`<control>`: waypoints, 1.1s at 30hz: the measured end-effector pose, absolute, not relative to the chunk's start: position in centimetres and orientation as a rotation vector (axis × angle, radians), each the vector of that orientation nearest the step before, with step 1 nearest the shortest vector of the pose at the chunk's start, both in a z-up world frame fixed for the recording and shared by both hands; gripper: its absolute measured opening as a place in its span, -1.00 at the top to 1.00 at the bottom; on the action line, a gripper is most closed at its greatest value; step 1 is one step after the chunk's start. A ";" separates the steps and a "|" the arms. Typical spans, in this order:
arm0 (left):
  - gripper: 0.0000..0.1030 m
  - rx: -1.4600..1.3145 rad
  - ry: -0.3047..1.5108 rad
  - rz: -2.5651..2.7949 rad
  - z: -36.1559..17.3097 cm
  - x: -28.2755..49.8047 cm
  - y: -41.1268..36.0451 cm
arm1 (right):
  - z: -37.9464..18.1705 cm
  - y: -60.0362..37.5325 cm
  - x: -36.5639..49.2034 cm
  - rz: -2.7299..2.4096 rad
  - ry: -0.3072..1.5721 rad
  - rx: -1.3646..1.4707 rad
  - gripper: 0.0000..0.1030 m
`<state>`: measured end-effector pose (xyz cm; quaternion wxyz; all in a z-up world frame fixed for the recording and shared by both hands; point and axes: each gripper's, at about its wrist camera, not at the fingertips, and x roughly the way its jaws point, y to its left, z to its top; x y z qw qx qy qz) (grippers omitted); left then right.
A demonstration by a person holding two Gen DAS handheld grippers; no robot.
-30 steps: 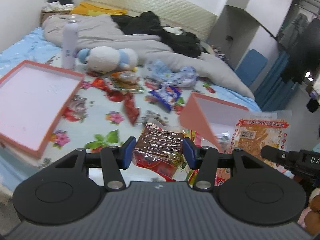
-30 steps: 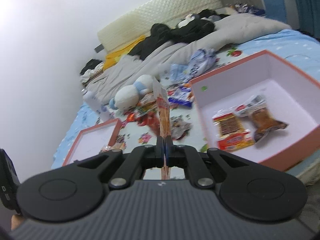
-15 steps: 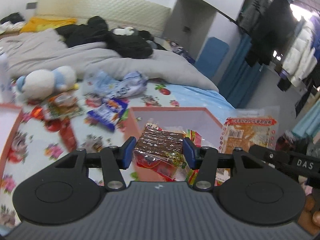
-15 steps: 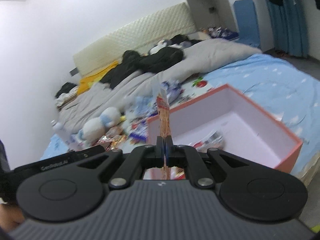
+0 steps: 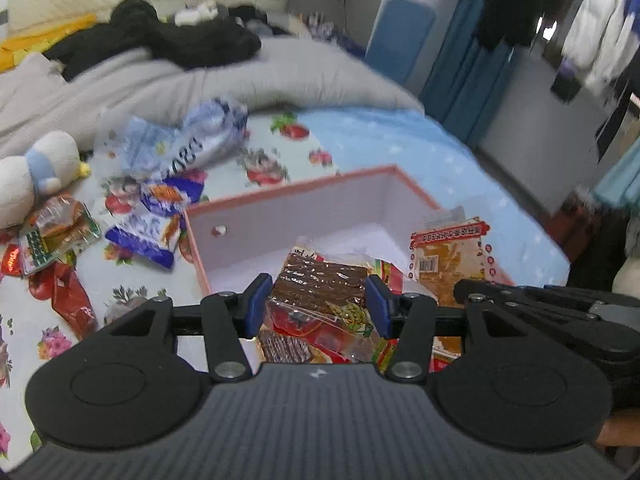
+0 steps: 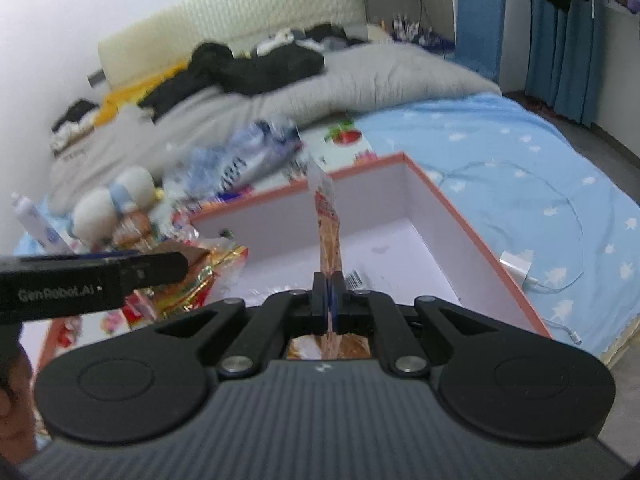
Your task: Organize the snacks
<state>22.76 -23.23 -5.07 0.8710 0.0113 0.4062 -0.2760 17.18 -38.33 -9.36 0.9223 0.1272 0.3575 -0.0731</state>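
The left gripper (image 5: 316, 306) clamped a brown crinkly snack packet (image 5: 320, 292) by its side edges above the pink box (image 5: 292, 204); it looked light, soft and slippery. Beside it, over the box interior, the right gripper (image 6: 329, 302) pinched a thin flat snack pouch (image 6: 329, 224) edge-on, likely floppy. Beyond the box, loose snack bags (image 5: 160, 216) littered the bed.

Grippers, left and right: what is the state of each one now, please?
Left gripper: closed on a brown snack packet, above the pink box.
Right gripper: closed on a flat orange snack packet, held edge-on.
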 end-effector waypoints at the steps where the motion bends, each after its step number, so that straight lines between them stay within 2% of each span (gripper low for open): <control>1: -0.10 0.021 0.868 -0.570 -5.5 23.4 -23.5 | -9.9 -38.6 17.5 -0.144 0.749 0.273 0.90; 9: -0.13 0.027 0.915 -0.519 -7.1 24.2 -23.7 | -11.3 -39.4 17.5 -0.122 0.780 0.280 0.85; 10: -0.17 0.021 0.920 -0.522 -7.1 24.1 -23.7 | -11.4 -39.5 17.6 -0.126 0.787 0.281 0.85; 11: -0.32 0.014 0.926 -0.529 -7.1 24.0 -23.7 | -11.6 -39.6 17.5 -0.126 0.792 0.281 0.85; 12: -0.48 0.008 0.924 -0.530 -7.0 23.7 -23.6 | -11.7 -39.6 17.3 -0.125 0.797 0.280 0.75; 13: -0.51 0.006 0.916 -0.525 -7.0 23.4 -23.5 | -11.9 -39.7 17.1 -0.124 0.797 0.282 0.65; 14: -0.51 0.009 0.907 -0.518 -6.9 23.2 -23.3 | -12.1 -39.9 16.9 -0.119 0.792 0.291 0.26; 15: -0.51 0.011 0.903 -0.513 -6.8 22.9 -23.3 | -12.1 -39.9 16.6 -0.113 0.783 0.301 -0.02; 33: -0.51 -0.057 0.737 -0.506 -2.9 14.6 -16.2 | -9.0 -35.2 9.7 -0.037 0.636 0.297 -0.01</control>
